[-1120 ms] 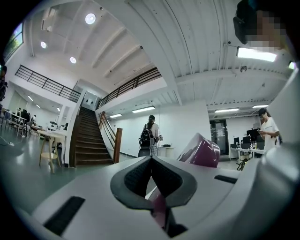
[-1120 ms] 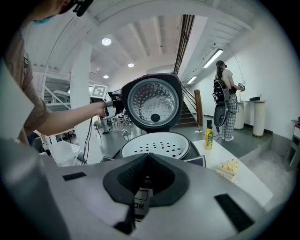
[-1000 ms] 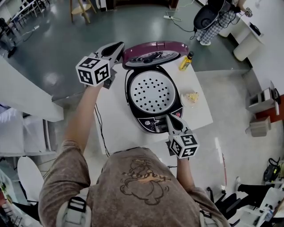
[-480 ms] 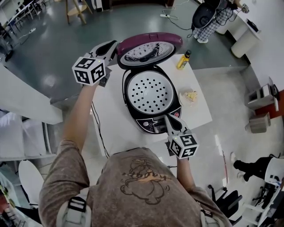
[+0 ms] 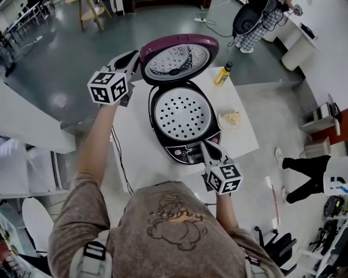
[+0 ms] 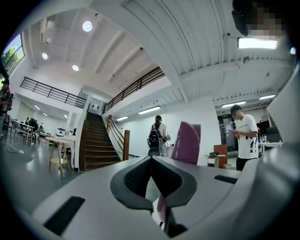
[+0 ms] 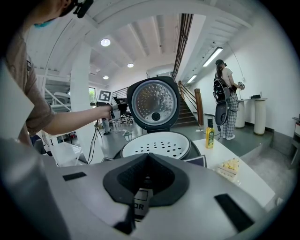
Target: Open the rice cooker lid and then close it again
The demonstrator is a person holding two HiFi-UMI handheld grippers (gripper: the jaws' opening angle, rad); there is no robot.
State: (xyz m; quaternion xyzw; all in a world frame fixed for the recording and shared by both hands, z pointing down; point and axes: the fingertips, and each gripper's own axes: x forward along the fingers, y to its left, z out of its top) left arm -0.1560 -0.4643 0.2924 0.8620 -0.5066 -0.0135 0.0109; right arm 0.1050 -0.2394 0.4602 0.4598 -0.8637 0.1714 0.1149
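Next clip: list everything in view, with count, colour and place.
table: one, white, under the rest
cooker: one, black, table centre, open
lid: one, maroon outside, silver inside, raised at cooker's far side
tray: one, white, perforated, inside cooker
bottle: one, yellow, table's far right
dish: one, pale, yellowish food, right of cooker
stool: one, wooden, far floor
bystander: one, checked trousers, far floor
left gripper: grey, shut, at lid's left edge
right gripper: grey, shut, at cooker's front panel
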